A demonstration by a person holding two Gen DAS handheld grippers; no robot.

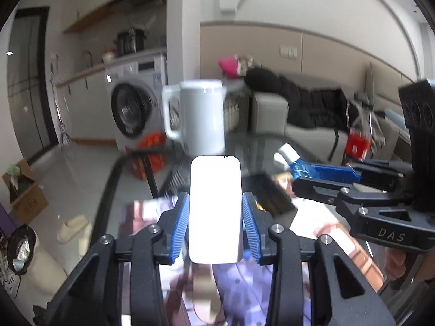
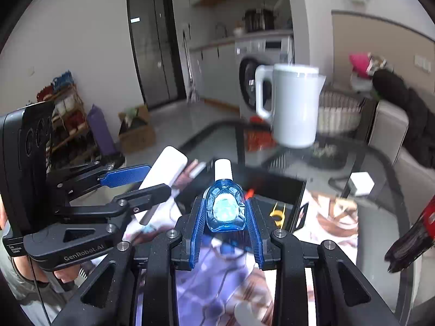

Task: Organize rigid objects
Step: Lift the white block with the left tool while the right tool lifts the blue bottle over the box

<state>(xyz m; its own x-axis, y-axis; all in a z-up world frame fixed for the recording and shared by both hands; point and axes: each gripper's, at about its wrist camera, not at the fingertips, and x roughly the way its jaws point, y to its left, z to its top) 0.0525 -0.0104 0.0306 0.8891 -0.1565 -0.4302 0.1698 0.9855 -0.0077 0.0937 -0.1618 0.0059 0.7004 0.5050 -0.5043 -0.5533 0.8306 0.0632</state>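
Left gripper clamped on white slab, blue pads pressed against both long edges, slab upright and held above the printed mat. Overexposed face, no detail readable. Same slab seen from right wrist view as white slab tilted between the left gripper's fingers.

Right gripper pinched blue bottle at its shoulders, white cap pointing away from the camera, bottle clear of the mat. From left wrist view, same blue bottle poking out past the right gripper tips.

Both loads held in the air, close side by side over the near half of the glass table.

Just beyond the fingers: black tray on the mat, small yellow item lying at its near edge; identity unclear.

Further back on table: white kettle, upright, handle to the left, motion-blurred. Red-labelled bottle off to the right, near the table edge. Small white box on the glass right of the tray.

Behind the table: washing machine, sofa with black coat.
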